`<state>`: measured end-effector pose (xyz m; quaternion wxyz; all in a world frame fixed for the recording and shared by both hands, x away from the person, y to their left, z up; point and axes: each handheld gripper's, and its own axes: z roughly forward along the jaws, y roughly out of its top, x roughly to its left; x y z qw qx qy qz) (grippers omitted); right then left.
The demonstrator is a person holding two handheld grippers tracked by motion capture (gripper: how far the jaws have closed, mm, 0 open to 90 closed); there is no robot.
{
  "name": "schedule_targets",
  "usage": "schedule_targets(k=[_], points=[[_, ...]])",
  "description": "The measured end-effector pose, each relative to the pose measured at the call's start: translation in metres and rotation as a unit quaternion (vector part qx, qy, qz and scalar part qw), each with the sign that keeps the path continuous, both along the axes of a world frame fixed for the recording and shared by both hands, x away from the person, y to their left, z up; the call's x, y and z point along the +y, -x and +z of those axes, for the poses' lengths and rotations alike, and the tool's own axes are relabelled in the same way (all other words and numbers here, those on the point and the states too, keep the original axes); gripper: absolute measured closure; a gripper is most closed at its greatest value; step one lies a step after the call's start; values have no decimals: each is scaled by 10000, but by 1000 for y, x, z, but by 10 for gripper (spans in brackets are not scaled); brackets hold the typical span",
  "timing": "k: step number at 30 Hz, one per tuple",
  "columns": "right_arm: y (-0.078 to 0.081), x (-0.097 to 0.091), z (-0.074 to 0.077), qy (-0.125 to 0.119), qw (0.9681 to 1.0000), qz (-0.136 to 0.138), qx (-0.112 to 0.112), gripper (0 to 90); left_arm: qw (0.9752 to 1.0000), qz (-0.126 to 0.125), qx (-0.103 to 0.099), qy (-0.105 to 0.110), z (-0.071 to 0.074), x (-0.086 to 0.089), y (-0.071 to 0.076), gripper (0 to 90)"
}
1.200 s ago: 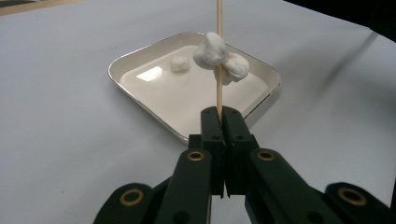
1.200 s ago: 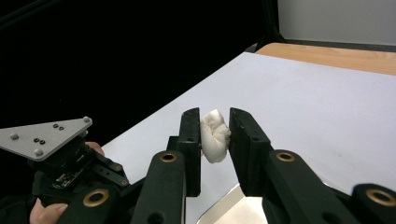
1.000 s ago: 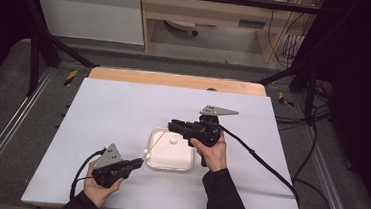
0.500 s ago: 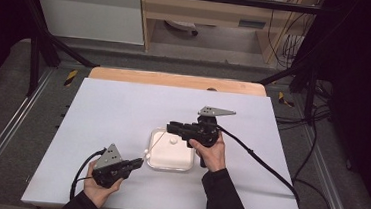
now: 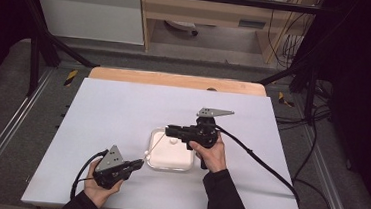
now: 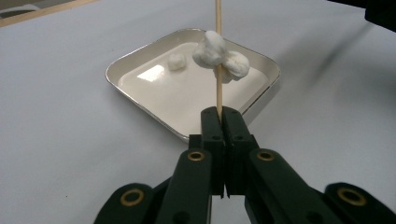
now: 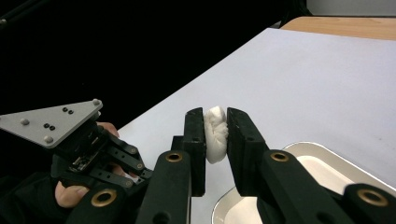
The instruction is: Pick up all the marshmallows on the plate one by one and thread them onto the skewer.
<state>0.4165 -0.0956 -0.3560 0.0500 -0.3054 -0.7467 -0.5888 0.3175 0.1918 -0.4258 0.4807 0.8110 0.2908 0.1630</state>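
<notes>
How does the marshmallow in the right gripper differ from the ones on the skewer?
The marshmallow in the right gripper is squeezed flat between the jaws and has no stick through it. The two marshmallows on the skewer are pierced, keep a puffy rounded shape, and hang over the tray, with the skewer clamped in the left gripper. All are white, soft and similar in size.

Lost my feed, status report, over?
Left hand-held gripper shut on skewer, marshmallows threaded. Right hand-held gripper pinching one marshmallow above tray. Nothing in the way.
</notes>
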Motion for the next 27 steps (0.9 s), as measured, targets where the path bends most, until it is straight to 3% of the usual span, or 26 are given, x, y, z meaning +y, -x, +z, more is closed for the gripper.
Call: schedule_targets(k=[10, 27], points=[[3, 0, 0, -69, 9997, 236, 64, 799, 9998, -121, -134, -95, 0, -1, 2, 892], [7, 5, -6, -25, 9986, 510, 101, 811, 9992, -116, -88, -366, -1, -4, 1, 893]])
